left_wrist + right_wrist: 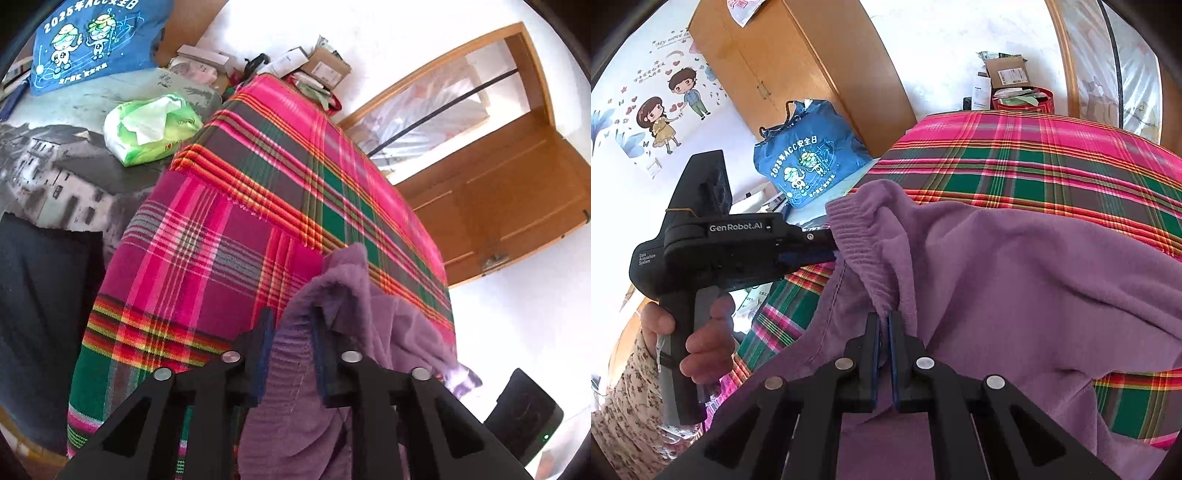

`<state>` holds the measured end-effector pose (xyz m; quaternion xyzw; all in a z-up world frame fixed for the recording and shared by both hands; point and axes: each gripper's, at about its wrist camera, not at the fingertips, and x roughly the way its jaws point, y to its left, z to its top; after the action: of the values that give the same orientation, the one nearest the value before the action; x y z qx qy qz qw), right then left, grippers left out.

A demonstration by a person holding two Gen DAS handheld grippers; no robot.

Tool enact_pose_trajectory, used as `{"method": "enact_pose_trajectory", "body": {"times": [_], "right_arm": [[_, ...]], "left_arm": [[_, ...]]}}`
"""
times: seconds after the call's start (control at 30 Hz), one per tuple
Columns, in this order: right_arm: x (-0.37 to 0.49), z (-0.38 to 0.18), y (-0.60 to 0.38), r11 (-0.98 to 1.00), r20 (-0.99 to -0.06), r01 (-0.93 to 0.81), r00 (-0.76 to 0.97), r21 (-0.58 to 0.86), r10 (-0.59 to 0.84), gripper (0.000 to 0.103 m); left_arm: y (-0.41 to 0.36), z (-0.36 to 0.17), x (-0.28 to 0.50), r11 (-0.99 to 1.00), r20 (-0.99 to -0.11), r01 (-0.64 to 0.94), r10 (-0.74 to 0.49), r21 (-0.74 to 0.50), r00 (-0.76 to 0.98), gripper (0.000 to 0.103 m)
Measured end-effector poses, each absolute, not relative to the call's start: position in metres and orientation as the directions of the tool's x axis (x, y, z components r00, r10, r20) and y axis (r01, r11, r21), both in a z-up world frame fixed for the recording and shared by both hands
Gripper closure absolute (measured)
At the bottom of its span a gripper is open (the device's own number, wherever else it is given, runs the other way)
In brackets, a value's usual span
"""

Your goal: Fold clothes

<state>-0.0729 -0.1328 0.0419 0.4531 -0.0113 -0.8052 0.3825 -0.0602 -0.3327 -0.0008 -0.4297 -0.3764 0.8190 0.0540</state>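
Both hand-held grippers (291, 325) (884, 325) on purple garment (1015, 266) — lower pt hidden.

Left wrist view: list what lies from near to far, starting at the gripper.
Left hand-held gripper closed on the purple garment → plaid blanket → green tissue pack → cardboard box at the wall.

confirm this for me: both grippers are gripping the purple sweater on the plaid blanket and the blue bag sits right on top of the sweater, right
Not quite. The blue bag is not on the purple sweater; in the right wrist view it stands apart, behind the left gripper, beyond the plaid blanket. The rest holds: the left gripper and the right gripper both grip the sweater.
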Motion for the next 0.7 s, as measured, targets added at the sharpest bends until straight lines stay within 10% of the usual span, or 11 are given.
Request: {"method": "enact_pose_trajectory", "body": {"times": [0.57, 0.7], "right_arm": [[-0.073, 0.039, -0.133, -0.713, -0.729, 0.598, -0.292, 0.366, -0.619, 0.098], [-0.072, 0.040, -0.133, -0.714, -0.729, 0.598, -0.293, 0.365, -0.618, 0.098]], "left_arm": [[-0.322, -0.004, -0.066, -0.673, -0.618, 0.145, 0.543, -0.725, -0.569, 0.095], [-0.316, -0.012, -0.069, -0.654, -0.615, 0.135, 0.593, -0.744, -0.520, 0.075]]}}
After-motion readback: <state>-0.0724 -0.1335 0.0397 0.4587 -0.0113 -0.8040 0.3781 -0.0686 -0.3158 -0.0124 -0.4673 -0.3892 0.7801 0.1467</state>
